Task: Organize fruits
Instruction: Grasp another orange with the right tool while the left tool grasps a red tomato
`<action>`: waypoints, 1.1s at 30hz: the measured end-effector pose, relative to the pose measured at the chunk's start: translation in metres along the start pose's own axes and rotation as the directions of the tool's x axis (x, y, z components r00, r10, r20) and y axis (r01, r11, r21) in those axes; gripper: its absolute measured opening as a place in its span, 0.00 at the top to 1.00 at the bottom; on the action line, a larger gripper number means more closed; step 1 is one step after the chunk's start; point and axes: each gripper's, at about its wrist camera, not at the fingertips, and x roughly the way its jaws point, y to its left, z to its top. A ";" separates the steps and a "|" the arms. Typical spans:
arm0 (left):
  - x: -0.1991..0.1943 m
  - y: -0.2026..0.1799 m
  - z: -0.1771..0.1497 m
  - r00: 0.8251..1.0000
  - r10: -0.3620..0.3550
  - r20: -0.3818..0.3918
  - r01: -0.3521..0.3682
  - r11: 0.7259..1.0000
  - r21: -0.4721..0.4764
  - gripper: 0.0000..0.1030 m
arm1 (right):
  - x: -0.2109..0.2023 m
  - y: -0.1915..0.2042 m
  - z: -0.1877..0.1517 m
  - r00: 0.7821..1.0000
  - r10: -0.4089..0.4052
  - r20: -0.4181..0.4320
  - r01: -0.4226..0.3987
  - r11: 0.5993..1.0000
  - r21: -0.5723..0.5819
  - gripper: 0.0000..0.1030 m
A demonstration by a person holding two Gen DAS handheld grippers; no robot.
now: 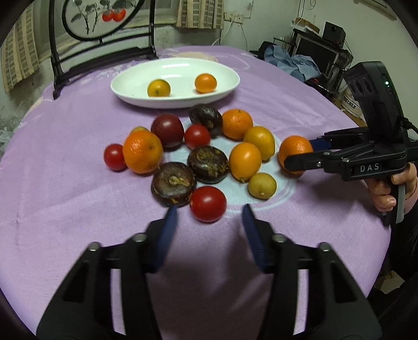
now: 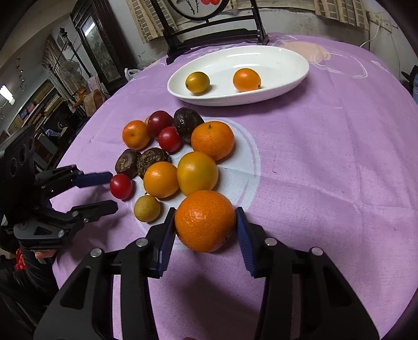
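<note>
Spreading wide under a soft, fuzzy purple cloth: round tabletop (image 2: 326, 162), with broad bare cloth lying toward the right edge and along the near edge. Standing at the far edge: dark-framed round painted screen (image 1: 102, 21).

Sitting near the far edge, well apart from the pile: glossy white oval dish (image 2: 282, 65), holding two small smooth fruits, a yellow-orange one (image 2: 197, 82) and an orange one (image 2: 247, 79), apart from each other.

Clustering at the tabletop's middle on a pale circle in the cloth: fruit pile (image 1: 206, 154), mixing pebbly-skinned mandarins, smooth oval kumquats, shiny red cherry tomatoes, and flat, rough, dark brown fruits.

Reaching in from the right edge: right tongs (image 2: 205, 222), blue ribbed pads bracketing a dimpled mandarin (image 2: 205, 221) at the pile's near-right fringe. Touching on the left pad; showing a sliver of gap at the right pad, so full clamping impossible to tell.

Hovering by the near edge: left tongs (image 1: 209, 213), spread wide and gripping nothing, with a glossy red cherry tomato (image 1: 208, 204) lying just ahead between the blue tips, touching neither.

Resting just beside that tomato: a small, dull tan round fruit (image 1: 262, 185).
</note>
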 end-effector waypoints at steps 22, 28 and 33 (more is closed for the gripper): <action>0.019 -0.002 0.014 0.999 0.019 -0.026 -0.020 0.999 -0.043 0.70 | -0.013 0.005 -0.002 0.998 0.031 0.049 -0.030 1.000 -0.002 0.57; 0.008 -0.002 0.012 0.999 -0.033 0.014 0.033 0.998 -0.051 0.70 | -0.014 0.003 -0.003 0.997 0.058 0.054 -0.058 0.998 0.004 0.57; -0.012 0.004 0.029 0.987 -0.120 0.108 0.128 0.989 -0.071 0.70 | -0.020 0.006 0.004 0.988 0.106 0.110 -0.106 0.994 -0.011 0.57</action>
